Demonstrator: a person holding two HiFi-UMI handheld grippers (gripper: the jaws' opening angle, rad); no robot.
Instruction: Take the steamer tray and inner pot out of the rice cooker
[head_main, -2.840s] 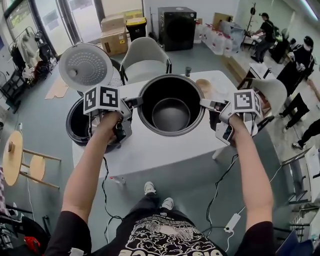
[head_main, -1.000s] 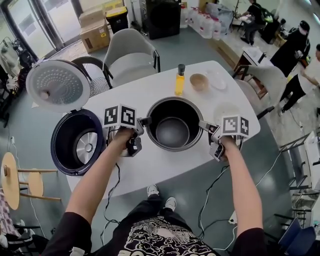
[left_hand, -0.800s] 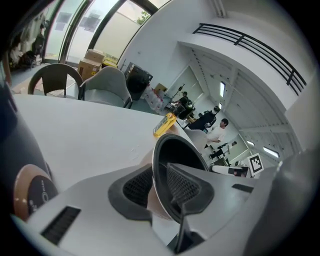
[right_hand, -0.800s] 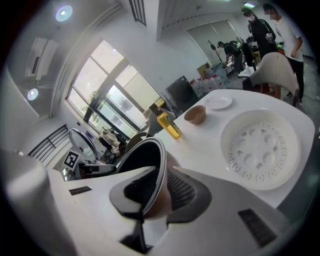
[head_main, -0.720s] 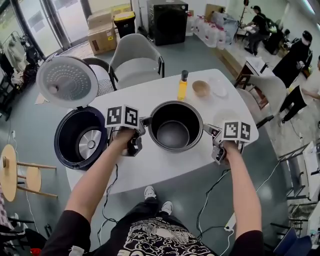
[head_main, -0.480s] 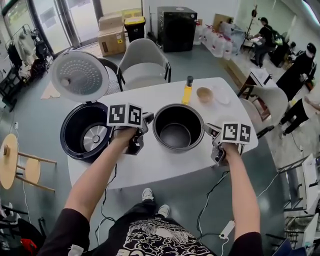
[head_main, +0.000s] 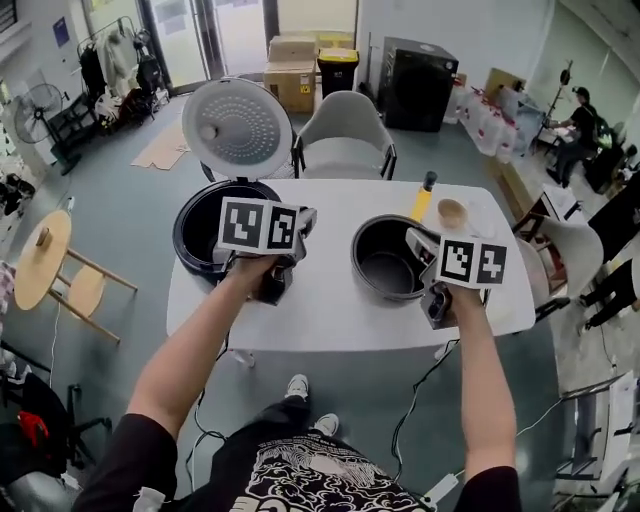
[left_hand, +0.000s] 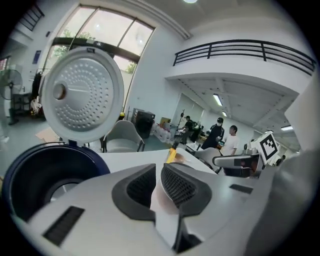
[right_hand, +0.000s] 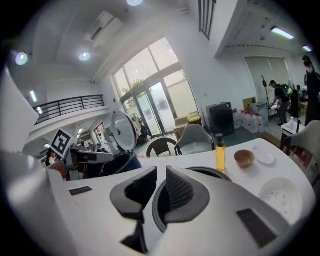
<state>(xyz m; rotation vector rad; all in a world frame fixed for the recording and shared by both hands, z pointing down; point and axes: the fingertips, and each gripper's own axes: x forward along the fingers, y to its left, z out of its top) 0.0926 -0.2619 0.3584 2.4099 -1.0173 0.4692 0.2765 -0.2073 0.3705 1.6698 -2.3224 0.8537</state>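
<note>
The left gripper (left_hand: 158, 172) is closing on nothing, its jaws almost together. The right gripper (right_hand: 161, 172) is empty too, with only a slit between its jaws. It hangs just by the right rim of the inner pot (head_main: 388, 262), which stands on the white table (head_main: 330, 310) to the right of the open rice cooker (head_main: 197, 232). A careless swing could clip that rim and shove the pot towards the near edge. From above I can't tell whether jaw and rim touch — and the pale round dish (right_hand: 282, 197) at the right end may be the steamer tray.
</note>
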